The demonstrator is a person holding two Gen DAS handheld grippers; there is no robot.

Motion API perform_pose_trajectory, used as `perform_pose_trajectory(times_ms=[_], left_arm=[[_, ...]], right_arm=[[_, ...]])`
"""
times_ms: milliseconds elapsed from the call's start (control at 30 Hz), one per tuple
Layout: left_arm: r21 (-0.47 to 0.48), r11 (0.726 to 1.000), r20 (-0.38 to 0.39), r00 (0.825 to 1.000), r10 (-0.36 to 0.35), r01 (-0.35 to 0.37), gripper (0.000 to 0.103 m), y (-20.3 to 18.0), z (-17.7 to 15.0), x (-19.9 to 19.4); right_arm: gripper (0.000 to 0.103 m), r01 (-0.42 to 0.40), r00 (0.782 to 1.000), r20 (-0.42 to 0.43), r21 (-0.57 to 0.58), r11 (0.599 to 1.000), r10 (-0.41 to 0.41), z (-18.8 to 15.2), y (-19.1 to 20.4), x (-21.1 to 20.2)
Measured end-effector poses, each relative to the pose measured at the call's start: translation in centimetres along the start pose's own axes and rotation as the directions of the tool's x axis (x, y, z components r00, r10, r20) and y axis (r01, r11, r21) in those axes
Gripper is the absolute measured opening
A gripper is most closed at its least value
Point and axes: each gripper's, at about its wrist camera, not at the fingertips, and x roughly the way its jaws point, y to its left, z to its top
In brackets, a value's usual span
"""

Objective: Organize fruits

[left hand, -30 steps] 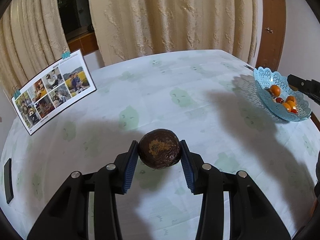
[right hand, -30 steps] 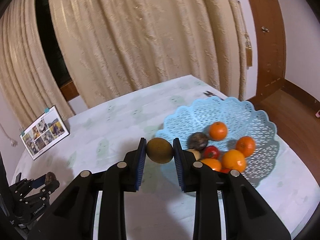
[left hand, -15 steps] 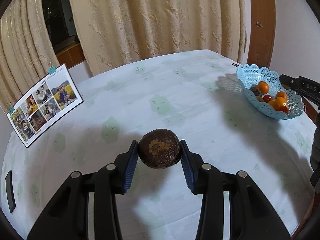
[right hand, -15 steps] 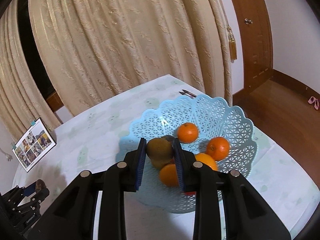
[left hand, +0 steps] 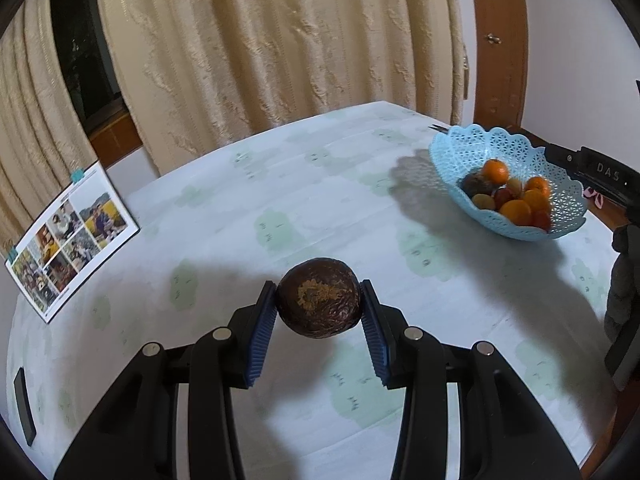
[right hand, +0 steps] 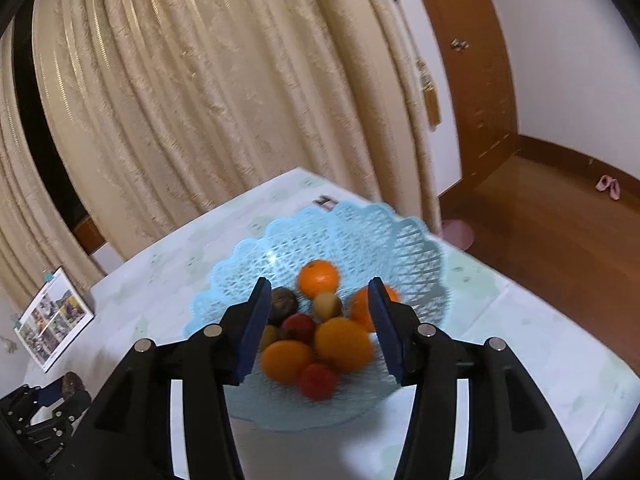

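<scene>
My left gripper (left hand: 319, 301) is shut on a dark brown round fruit (left hand: 320, 294) and holds it above the tablecloth. The light blue lattice basket (left hand: 460, 148) with oranges (left hand: 516, 212) and small red fruits stands ahead to the right. My right gripper (right hand: 319, 300) hangs just over the basket (right hand: 360, 220); its jaws are opening and nothing is between the pads. A brownish-green fruit (right hand: 326, 305) lies among the oranges (right hand: 318, 278) below them. The left gripper (right hand: 60, 394) with its dark fruit shows at the lower left of the right wrist view.
A photo board (left hand: 72, 236) leans at the table's left edge. A flat black object (left hand: 24, 404) lies near the front left. Cream curtains hang behind the round table (left hand: 280, 184). The basket stands close to the table's right edge, above wooden floor (right hand: 540, 232).
The right gripper moved over the basket and opened, and the brownish-green fruit it held now lies in the basket. The left gripper carried the dark fruit closer to the basket.
</scene>
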Motion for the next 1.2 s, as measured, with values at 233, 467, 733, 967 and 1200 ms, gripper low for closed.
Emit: perform_pose_trajectory(times_ms=[233, 467, 733, 967, 1200], left_arm=[[0.053, 0.998, 0.023, 0.999, -0.025, 0.024, 0.042, -3.1, 1.9, 0.2], [0.068, 0.994, 0.042, 0.995, -0.087, 0.084, 0.042, -5.7, 4.9, 1.1], [0.068, 0.983, 0.024, 0.985, -0.173, 0.171, 0.042, -8.5, 7.8, 3.4], [0.080, 0.975, 0.040, 0.977, -0.211, 0.208, 0.042, -10.2, 9.4, 4.4], [0.072, 0.967, 0.038, 0.968, -0.249, 0.246, 0.044, -10.3, 10.2, 4.9]], right_arm=[[0.052, 0.083, 0.993, 0.084, 0.049, 0.995, -0.087, -0.6, -2.2, -1.3], [0.052, 0.095, 0.986, 0.121, 0.132, 0.987, -0.112, -0.8, -5.2, -2.1], [0.052, 0.100, 0.984, 0.123, 0.212, 0.972, -0.128, -1.4, -7.0, -2.1], [0.059, 0.118, 0.976, 0.141, 0.308, 0.944, -0.168, -1.7, -8.6, -2.6], [0.059, 0.135, 0.965, 0.161, 0.375, 0.917, -0.208, -2.1, -10.0, -3.5]])
